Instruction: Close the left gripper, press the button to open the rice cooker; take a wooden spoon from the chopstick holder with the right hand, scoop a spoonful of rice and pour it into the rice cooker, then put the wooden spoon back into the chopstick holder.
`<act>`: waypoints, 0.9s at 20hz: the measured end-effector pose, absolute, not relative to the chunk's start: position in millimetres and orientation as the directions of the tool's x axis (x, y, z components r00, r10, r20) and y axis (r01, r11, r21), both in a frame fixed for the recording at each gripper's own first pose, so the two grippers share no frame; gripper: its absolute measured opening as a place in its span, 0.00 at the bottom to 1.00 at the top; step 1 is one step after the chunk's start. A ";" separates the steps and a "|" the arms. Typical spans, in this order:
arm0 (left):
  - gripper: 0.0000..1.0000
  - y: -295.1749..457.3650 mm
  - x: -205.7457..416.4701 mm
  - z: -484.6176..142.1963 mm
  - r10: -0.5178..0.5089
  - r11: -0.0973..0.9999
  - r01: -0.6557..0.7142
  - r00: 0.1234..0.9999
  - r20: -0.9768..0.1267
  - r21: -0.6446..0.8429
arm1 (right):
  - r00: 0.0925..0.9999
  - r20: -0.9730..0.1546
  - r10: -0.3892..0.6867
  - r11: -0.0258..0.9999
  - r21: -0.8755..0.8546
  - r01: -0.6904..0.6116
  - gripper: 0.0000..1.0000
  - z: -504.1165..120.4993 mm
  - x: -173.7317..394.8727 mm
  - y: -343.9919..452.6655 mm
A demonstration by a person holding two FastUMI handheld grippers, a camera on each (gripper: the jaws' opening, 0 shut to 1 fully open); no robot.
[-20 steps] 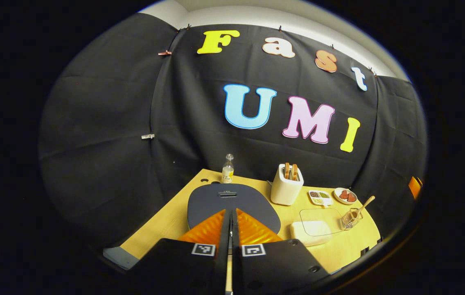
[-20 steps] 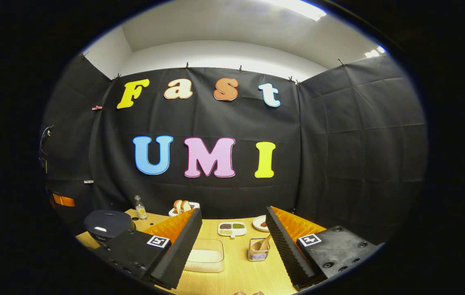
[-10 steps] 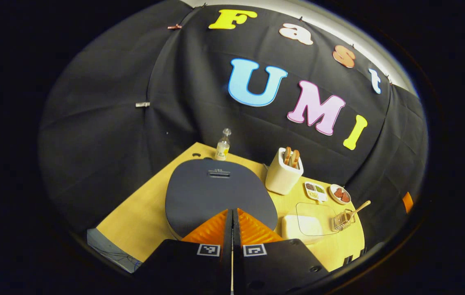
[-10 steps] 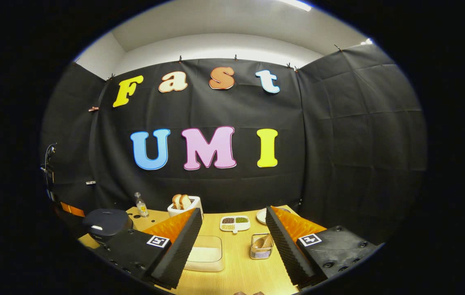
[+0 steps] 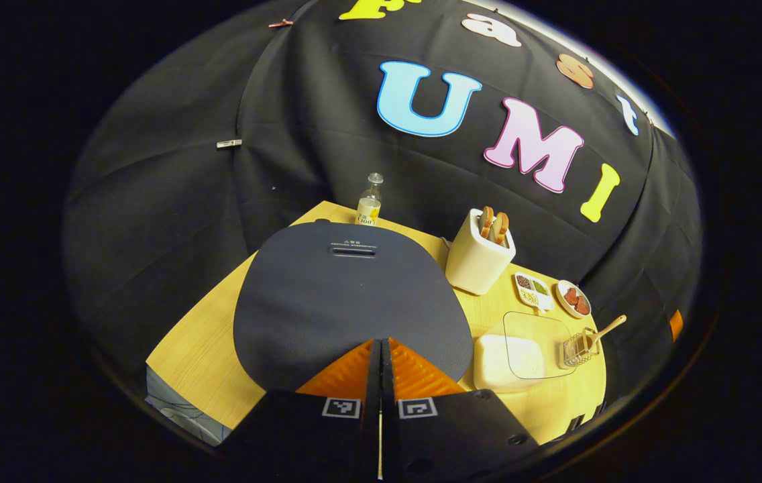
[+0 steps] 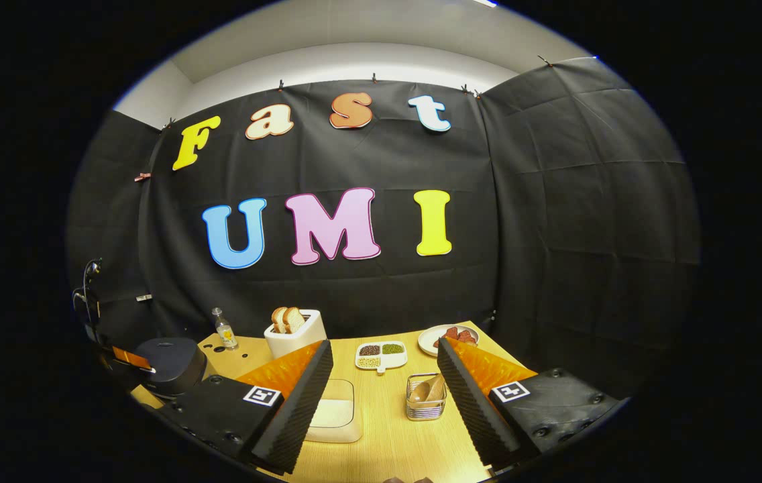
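With the left gripper (image 5: 381,349) pressed together above the dark grey rounded rice cooker (image 5: 347,295), an off-centre descent may miss the hidden button, while the right gripper (image 6: 384,396), spread wide, risks toppling the wire chopstick holder (image 6: 426,397) with its wooden spoon (image 6: 421,390).

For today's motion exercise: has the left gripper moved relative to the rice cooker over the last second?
Yes. The left gripper, fingers shut, has come closer to the rice cooker and lower over it: the lid has grown in the left gripper view, and the bottle behind it has risen.
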State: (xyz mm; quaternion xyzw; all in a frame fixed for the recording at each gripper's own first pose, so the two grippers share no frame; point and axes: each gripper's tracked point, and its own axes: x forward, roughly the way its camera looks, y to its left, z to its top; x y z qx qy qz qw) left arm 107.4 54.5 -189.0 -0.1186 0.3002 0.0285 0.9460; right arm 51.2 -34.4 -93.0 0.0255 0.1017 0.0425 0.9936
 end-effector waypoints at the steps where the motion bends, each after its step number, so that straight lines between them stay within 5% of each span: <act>1: 0.07 54.2 106.5 -189.4 -0.017 0.970 -0.127 0.813 -0.582 -0.206 | 0.975 -0.202 0.091 0.995 0.059 -0.081 0.98 -94.8 53.9 -35.5; 12: 0.07 52.6 110.5 -195.2 0.057 0.985 -0.143 0.796 -0.603 -0.096 | 0.966 -0.235 0.112 0.993 0.067 -0.099 0.98 -112.5 67.7 -38.2; 18: 0.07 53.7 111.0 -138.6 0.146 0.980 -0.187 0.902 -0.405 -0.063 | 0.965 -0.238 0.109 0.993 0.068 -0.096 0.98 -116.0 79.2 -47.8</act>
